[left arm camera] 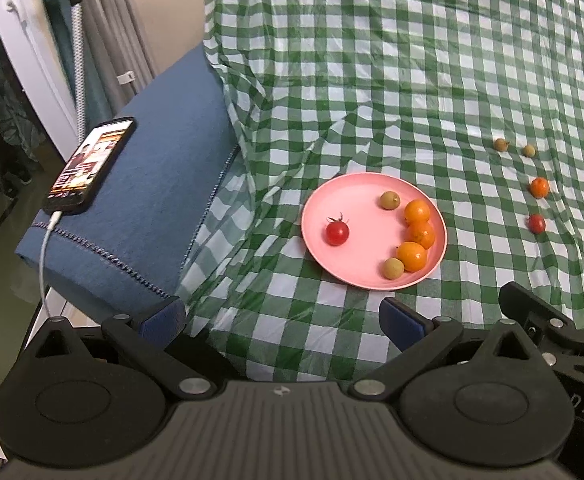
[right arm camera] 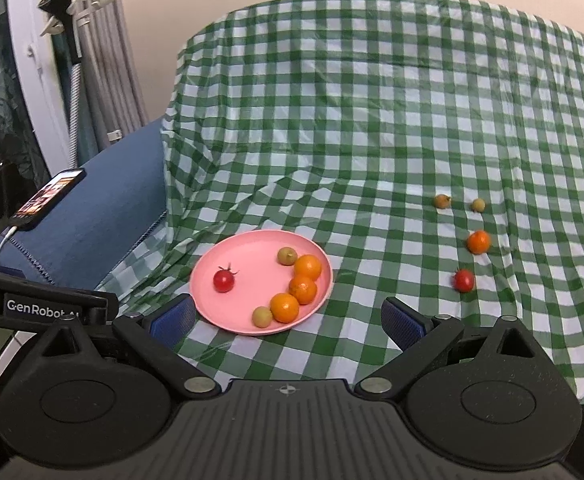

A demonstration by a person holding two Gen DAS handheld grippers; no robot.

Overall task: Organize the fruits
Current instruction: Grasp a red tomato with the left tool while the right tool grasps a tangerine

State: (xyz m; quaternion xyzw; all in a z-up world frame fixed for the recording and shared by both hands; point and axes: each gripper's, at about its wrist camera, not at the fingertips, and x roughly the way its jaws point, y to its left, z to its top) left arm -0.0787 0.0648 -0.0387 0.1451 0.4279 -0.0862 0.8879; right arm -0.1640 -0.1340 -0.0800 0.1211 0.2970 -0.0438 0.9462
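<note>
Six fruits are seen on the pink plate from the left wrist view: one cherry tomato at 9 o'clock, three small oranges and two green-brown fruits along the 3 o'clock rim. Four loose fruits lie on the checked cloth, well apart at 2 o'clock of the plate. The left tool is held wide and empty.

From the right wrist view, the right tool is likewise spread wide with nothing between its fingers. The loose red tomato lies nearest, at 1 o'clock. It is judged that the wrinkled, slick cloth could let a round fruit roll when nudged, and a soft tomato could be crushed by a hard squeeze. A phone rests on the blue cushion.
</note>
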